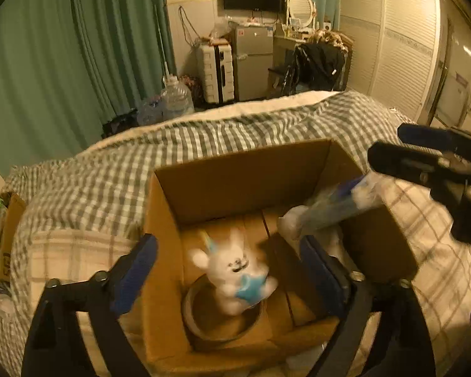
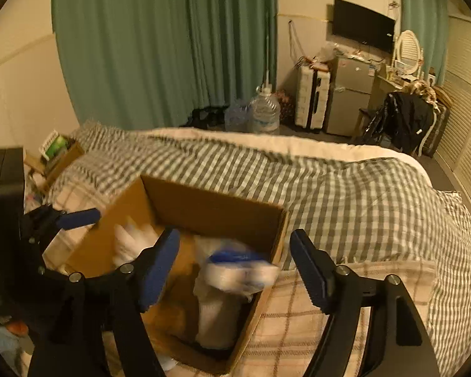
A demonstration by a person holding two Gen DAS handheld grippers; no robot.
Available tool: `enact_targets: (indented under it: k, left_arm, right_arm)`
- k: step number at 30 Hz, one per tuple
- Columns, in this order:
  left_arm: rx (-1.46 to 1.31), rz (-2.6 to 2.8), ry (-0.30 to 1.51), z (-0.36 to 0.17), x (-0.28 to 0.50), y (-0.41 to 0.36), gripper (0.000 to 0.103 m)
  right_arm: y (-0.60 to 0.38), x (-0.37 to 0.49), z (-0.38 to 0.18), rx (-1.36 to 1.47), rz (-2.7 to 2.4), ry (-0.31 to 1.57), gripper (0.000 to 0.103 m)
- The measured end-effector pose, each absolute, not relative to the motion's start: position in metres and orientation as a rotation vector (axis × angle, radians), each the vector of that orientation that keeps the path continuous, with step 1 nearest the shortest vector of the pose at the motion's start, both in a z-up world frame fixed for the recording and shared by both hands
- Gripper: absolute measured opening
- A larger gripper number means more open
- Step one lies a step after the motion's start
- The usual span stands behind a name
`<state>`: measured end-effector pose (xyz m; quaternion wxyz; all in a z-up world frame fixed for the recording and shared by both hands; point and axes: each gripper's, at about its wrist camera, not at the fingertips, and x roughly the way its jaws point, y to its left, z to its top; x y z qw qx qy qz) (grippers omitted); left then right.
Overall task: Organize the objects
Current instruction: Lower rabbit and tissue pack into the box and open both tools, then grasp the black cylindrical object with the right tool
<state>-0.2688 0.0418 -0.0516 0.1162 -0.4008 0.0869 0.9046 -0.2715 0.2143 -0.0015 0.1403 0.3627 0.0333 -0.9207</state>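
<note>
An open brown cardboard box (image 1: 251, 188) sits on a bed with a green and white checked blanket (image 1: 110, 169). Inside the box, near its front wall, a fluffy white toy bunny holding something blue (image 1: 235, 273) stands in a round brown ring-shaped bowl (image 1: 219, 317). The left gripper (image 1: 229, 270) is spread wide, one blue finger on each side of the bunny. Over the box's right edge, a blurry clear plastic bag with white and blue things (image 1: 329, 207) hangs just below the right gripper (image 1: 389, 144).
</note>
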Motion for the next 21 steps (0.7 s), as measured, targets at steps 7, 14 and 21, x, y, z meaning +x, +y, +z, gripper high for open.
enact_targets:
  k: [7, 14, 21]
  left_arm:
    - [-1.088, 2.724, 0.176, 0.007, -0.223, 0.013, 0.099]
    - [-1.033, 2.808, 0.191, 0.053, -0.147, -0.008, 0.100]
    - [-1.082, 2.827, 0.110, 0.028, -0.074, -0.030, 0.100]
  right_arm:
    - [0.217, -0.219, 0.064, 0.941, -2.751, 0.155, 0.076]
    - [0.214, -0.138, 0.118, 0.865, -2.798, 0.251, 0.081]
    - [0.195, -0.062, 0.092, 0.893, -2.747, 0.323, 0.083]
